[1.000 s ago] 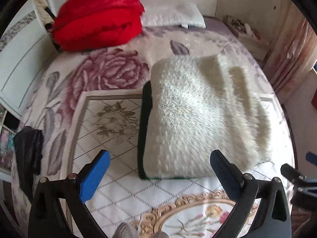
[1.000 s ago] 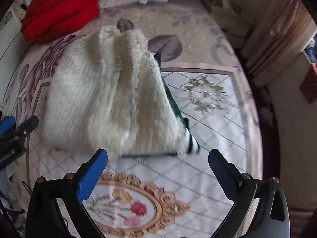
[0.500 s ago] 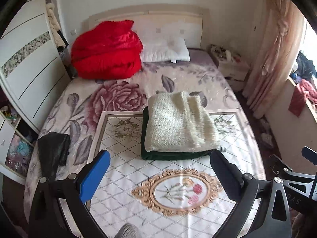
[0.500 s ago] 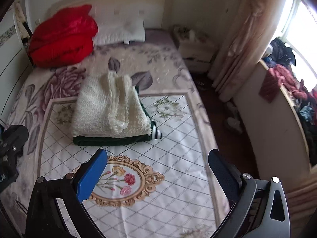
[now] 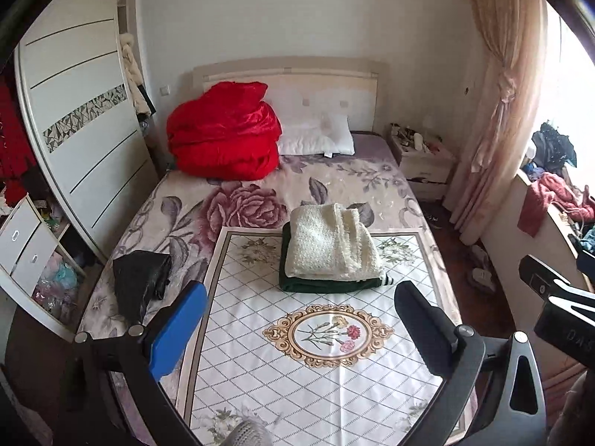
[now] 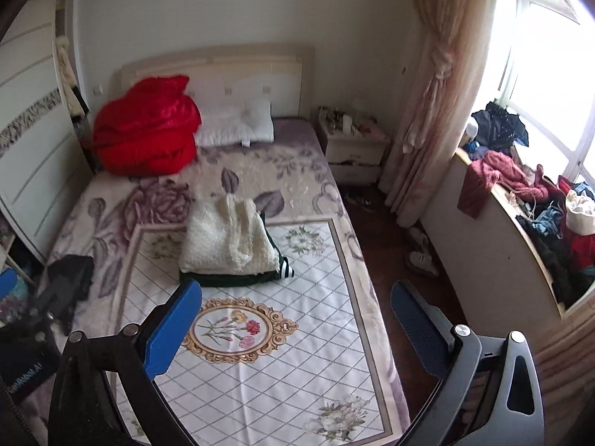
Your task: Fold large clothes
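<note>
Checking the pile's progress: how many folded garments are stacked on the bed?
2: a cream fleece on top and a dark green garment beneath it, both on the white mat. Anything thinner between them would be hidden.

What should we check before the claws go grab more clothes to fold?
1. Left claw open and holding nothing: ok.
2. Right claw open and holding nothing: ok.
3. Fluffy cream garment folded and resting on the dark green garment: ok.
4. Stack tidy all round: not ok, a striped cuff pokes out at one corner.
5. Free room on the patterned mat in front of the stack: ok.
6. Next piece to fold chosen: cannot tell; a black garment lies at the bed's edge and more clothes are heaped on the window ledge.
</note>
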A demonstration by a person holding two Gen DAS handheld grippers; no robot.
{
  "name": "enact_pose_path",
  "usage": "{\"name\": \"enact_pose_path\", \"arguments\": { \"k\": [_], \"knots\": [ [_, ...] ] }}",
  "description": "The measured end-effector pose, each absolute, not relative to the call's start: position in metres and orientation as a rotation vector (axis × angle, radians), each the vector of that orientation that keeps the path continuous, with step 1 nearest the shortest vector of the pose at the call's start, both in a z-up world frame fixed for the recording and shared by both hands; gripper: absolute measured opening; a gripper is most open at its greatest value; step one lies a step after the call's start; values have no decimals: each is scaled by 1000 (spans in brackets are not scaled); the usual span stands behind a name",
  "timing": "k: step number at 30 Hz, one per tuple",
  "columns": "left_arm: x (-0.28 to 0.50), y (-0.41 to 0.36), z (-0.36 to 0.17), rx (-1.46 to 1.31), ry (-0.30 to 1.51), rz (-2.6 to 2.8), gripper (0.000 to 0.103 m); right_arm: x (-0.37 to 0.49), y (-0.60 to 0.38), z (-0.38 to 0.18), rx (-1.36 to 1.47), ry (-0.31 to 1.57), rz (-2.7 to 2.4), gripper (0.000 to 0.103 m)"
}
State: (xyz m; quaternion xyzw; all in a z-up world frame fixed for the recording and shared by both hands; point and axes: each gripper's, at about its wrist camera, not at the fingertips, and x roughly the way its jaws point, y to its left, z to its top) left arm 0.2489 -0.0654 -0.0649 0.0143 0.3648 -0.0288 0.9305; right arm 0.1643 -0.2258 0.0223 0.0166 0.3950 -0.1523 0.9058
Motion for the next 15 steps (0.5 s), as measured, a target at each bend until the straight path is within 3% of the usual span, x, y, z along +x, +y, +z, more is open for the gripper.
{"name": "enact_pose_path", "arguments": {
  "k": [15],
  "knots": [
    [191,-45,-6,17,795,-4,103,76,-195,122,-23,782,-264,103]
  ]
}}
